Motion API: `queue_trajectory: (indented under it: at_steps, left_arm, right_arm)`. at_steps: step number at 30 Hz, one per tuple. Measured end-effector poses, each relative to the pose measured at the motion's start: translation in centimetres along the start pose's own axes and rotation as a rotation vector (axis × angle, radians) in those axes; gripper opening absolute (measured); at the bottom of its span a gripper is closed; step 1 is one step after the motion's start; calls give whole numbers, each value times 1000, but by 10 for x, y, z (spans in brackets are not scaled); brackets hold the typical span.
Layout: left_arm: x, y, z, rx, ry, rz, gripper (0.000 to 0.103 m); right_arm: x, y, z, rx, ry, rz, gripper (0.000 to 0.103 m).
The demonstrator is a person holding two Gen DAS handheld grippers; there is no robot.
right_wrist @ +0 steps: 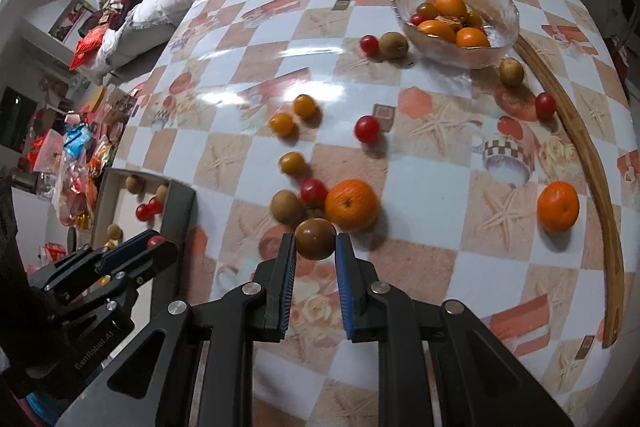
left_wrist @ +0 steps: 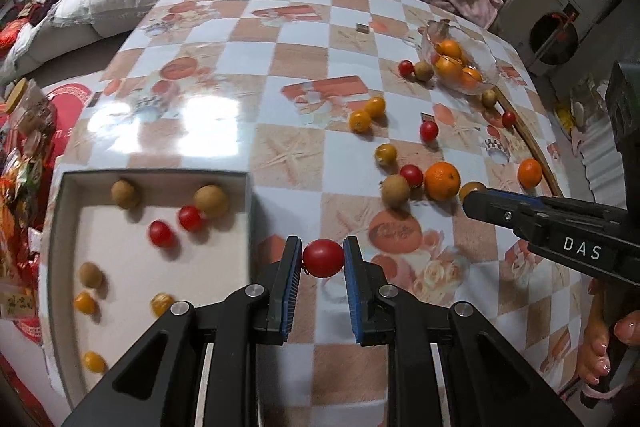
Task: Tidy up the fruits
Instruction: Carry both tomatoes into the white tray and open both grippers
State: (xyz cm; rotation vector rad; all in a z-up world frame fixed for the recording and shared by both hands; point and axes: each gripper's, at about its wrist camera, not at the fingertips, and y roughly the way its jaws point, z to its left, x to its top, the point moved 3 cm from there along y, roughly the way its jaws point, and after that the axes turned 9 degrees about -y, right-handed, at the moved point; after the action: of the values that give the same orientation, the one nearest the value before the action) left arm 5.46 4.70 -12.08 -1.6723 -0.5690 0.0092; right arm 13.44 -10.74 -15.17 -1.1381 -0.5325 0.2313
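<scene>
- Left gripper (left_wrist: 322,259): blue-padded black fingers pinch a small red cherry tomato (left_wrist: 323,258), lifted above the table just right of the box.
- Right gripper (right_wrist: 315,242): its fingers bracket a dark brownish-green round tomato (right_wrist: 315,238); both pads lie against its sides, though whether it is truly clamped cannot be told.
- Shallow white cardboard box (left_wrist: 60,227), near left: holds two red cherry tomatoes, brown longans and small yellow-orange fruits.
- Checkered glossy tabletop (right_wrist: 440,267) with starfish and shell prints.
- Large orange mandarin (right_wrist: 351,204), just beyond the right gripper, touching a red cherry tomato (right_wrist: 313,191) and near a brown longan (right_wrist: 286,207).
- Second mandarin (right_wrist: 557,206), well apart, at the right near the curved wooden strip (right_wrist: 600,187).
- Clear glass bowl (right_wrist: 500,39), far right: contains mandarins and smaller tomatoes.
- Loose yellow, red and brown small fruits lie scattered between bowl and box.
</scene>
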Motion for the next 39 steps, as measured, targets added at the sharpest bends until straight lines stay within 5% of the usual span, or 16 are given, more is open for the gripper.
queue_trajectory:
  at_steps: [26, 39]
  left_arm:
    - [-88, -52, 158, 169, -284, 4, 23]
    - [-122, -48, 203, 206, -419, 39, 23]
  right_arm:
    - [-20, 30, 173, 121, -279, 97, 21]
    - [-38, 69, 221, 148, -393, 188, 21]
